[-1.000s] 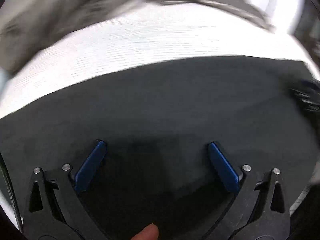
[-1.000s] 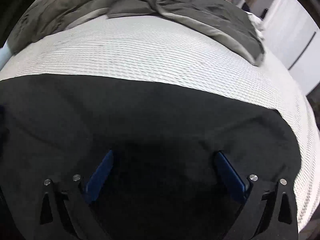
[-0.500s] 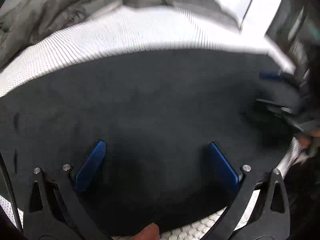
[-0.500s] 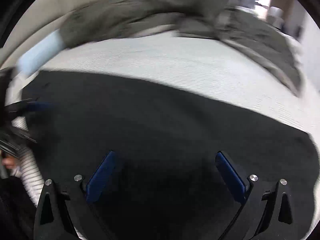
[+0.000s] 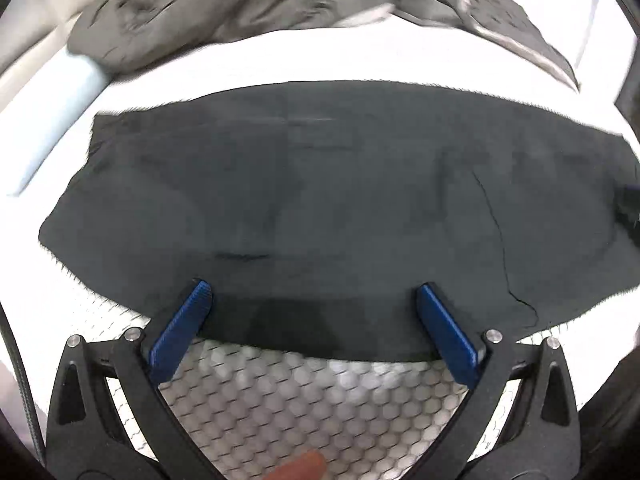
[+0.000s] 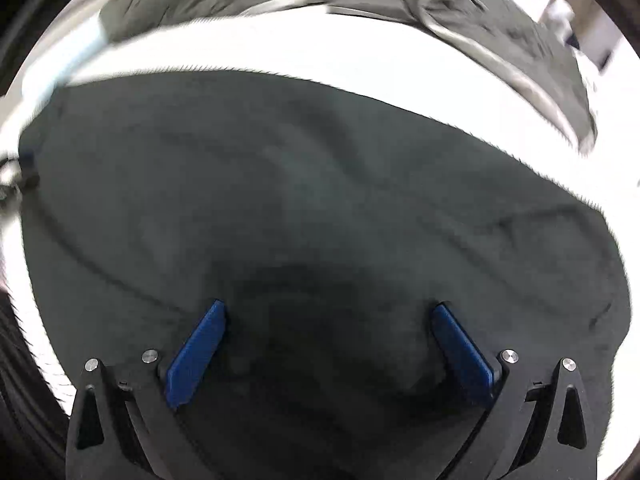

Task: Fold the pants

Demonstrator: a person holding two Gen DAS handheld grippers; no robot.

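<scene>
Dark pants (image 5: 320,208) lie flat across a white textured bed cover (image 5: 312,400), stretching left to right. My left gripper (image 5: 312,300) is open, its blue-padded fingers spread over the pants' near edge with nothing between them. In the right wrist view the same pants (image 6: 320,200) fill most of the frame with soft wrinkles. My right gripper (image 6: 328,320) hangs open above the cloth, holding nothing. The other gripper shows as a dark blur at the far right edge of the left wrist view.
A crumpled grey duvet (image 5: 280,0) is heaped along the far side of the bed; the duvet (image 6: 500,48) shows again in the right wrist view. A pale blue pillow (image 5: 64,112) lies at the far left. A fingertip (image 5: 296,468) shows at the bottom edge.
Both grippers have drawn back and risen from the pants, staying open. The whole folded cloth and the white cover in front of it now show in the left view.
</scene>
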